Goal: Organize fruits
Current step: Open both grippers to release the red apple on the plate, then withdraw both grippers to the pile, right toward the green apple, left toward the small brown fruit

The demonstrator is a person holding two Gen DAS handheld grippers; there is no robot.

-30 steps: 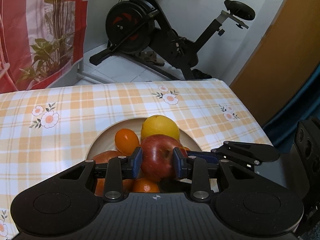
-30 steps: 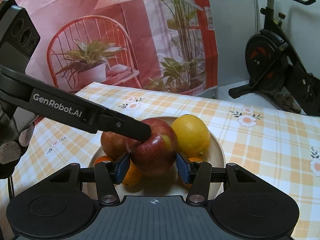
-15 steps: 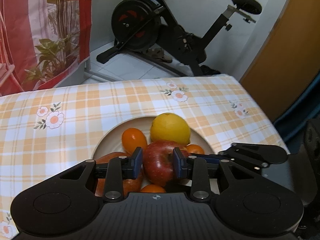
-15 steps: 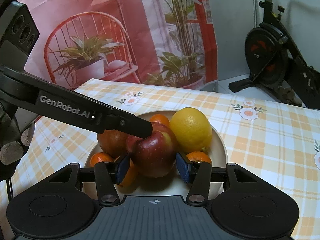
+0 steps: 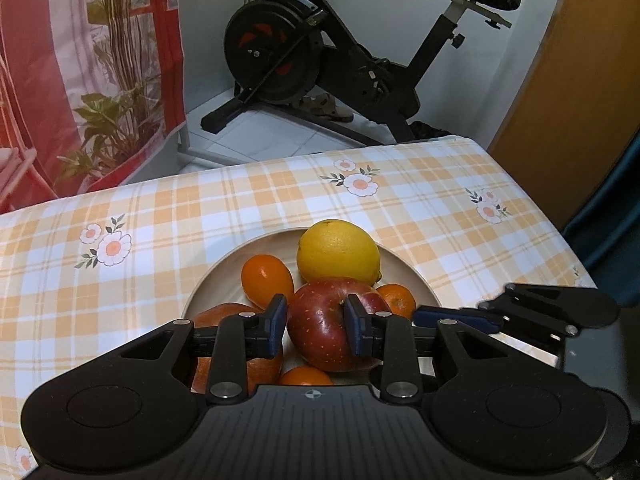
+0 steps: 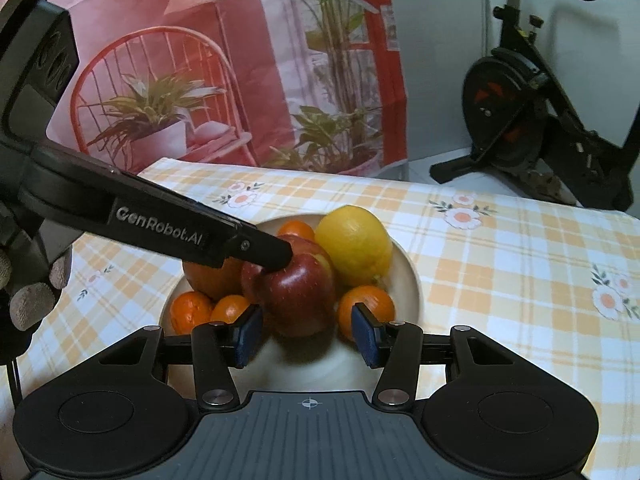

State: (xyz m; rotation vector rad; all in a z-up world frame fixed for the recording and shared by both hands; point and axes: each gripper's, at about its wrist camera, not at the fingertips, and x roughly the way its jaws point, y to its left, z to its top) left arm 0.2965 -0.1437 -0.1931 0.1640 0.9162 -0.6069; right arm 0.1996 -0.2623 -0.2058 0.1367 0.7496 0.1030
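Left side first: the left gripper (image 5: 316,328) is pinched nearly all the way in on the red apple (image 5: 332,324), blue pads pressing on its top half, one on each side of the stem dip. In the right wrist view you can see the same gripper's black finger (image 6: 256,246), with GenRobot.AI printed on it, coming in from the left and landing right on top of that apple (image 6: 296,292). A gloved hand (image 6: 28,280) is wrapped round its handle at the far left edge.

The apple sits in the middle of the pile in a cream bowl (image 5: 416,276), which is on the bench under an orange-and-white check tablecloth (image 5: 168,208) with little flower prints. Around it: a second reddish apple (image 5: 224,316) to its left, partly behind the gripper, an orange kumquat-looking fruit (image 5: 266,280) behind that, a big yellow lemon (image 5: 338,252) at the back touching the red apple, and small mandarins (image 5: 396,300) tucked in at the right and front.

Right side: the right gripper (image 6: 306,332) is partway open, its blue pads sitting either side of the apple's lower front but not touching it, gap visible on both sides. One pad is just in front of a mandarin (image 6: 366,306).

Behind the bench there's a red plant-print curtain (image 6: 240,60) and a black exercise bike (image 5: 320,56).
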